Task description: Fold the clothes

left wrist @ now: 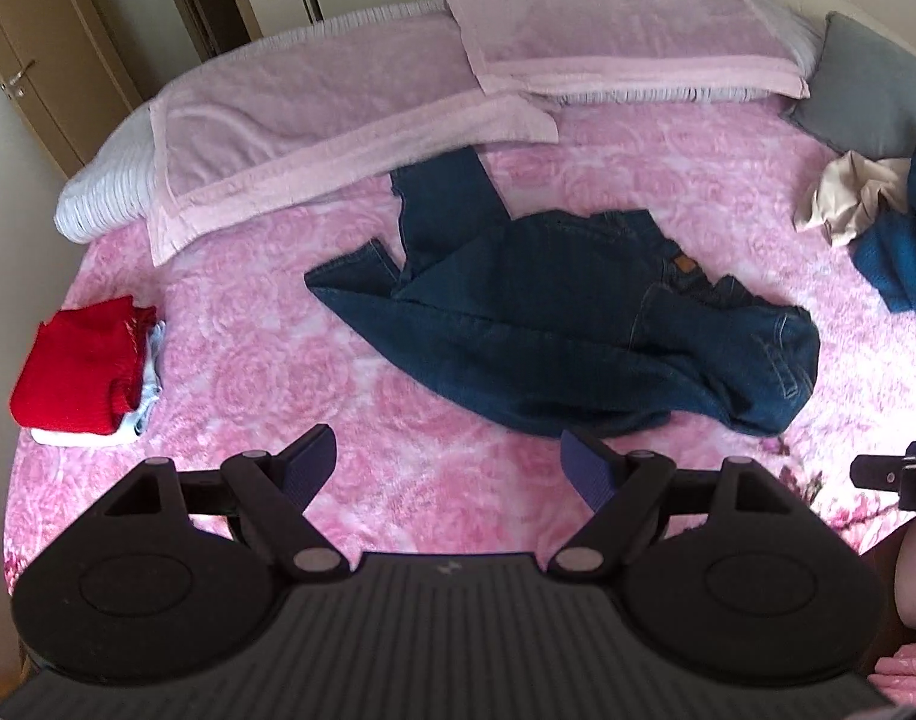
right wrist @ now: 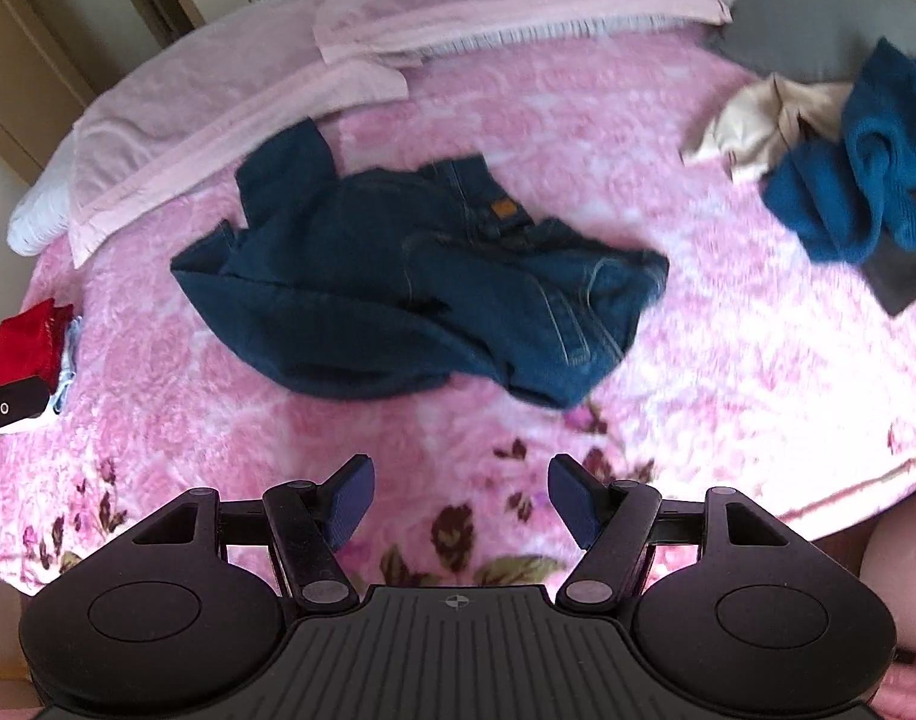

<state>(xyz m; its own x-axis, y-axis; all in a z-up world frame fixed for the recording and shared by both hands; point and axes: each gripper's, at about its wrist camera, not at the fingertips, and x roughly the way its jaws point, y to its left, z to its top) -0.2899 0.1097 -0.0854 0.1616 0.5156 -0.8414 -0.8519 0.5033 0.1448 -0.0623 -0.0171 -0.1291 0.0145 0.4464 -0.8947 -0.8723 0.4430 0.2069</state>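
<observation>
Two grippers, left (left wrist: pixel 449 468) and right (right wrist: pixel 460 495), hover spread and empty before crumpled jeans (left wrist: pixel 553 312) mid-bed (left wrist: pixel 398 480); next, likely grasp waistband and legs to spread them flat.

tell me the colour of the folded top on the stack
Red, on a stack of folded clothes; clearest in the left wrist view.

Your left gripper (left wrist: pixel 449 462) and right gripper (right wrist: pixel 460 495) are both held level, jaws spread wide, gripping nothing, side by side.
</observation>
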